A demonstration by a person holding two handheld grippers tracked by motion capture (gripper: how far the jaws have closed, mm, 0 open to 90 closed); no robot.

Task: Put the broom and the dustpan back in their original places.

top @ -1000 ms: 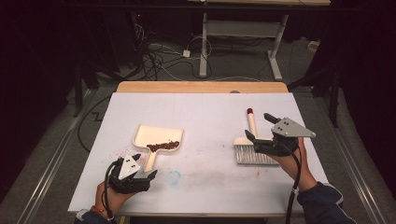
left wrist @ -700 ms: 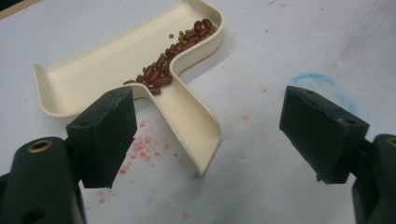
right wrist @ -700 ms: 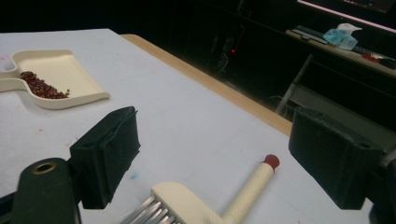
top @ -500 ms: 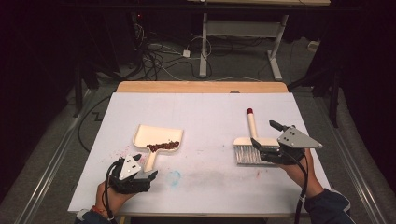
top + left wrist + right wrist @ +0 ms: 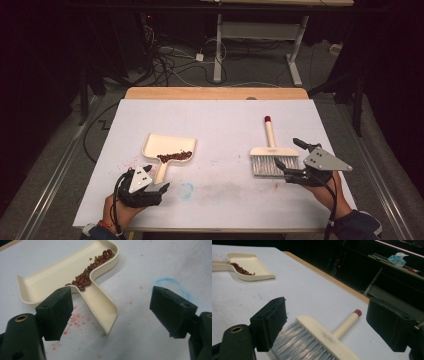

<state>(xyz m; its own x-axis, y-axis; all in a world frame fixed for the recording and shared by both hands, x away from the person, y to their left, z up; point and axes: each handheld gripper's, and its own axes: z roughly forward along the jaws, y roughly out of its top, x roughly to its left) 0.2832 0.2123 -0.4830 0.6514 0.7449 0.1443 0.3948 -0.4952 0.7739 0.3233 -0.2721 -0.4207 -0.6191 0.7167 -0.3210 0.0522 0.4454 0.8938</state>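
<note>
A cream dustpan (image 5: pixel 170 149) lies left of centre on the white table, with red beans (image 5: pixel 174 156) heaped where the pan meets its handle. My left gripper (image 5: pixel 150 181) rests open just below it; in the left gripper view the handle end (image 5: pixel 105 315) lies between the spread jaws, untouched, and the beans (image 5: pixel 90 270) lie beyond it. A cream brush (image 5: pixel 272 156) with grey bristles and a red-tipped handle lies at the right. My right gripper (image 5: pixel 286 151) is open at the bristle end, its jaws straddling the brush head (image 5: pixel 324 336) without touching it.
A blue smudge (image 5: pixel 186 190) and red stains (image 5: pixel 131 162) mark the table sheet near the left gripper. The wooden table edge (image 5: pixel 215 93) runs along the far side. Beyond it, a desk frame (image 5: pixel 260 37) and cables (image 5: pixel 170 55) sit on the dark floor.
My right gripper has drifted a little right and toward the table's near edge, still open beside the brush. The left gripper, dustpan and brush have stayed put.
</note>
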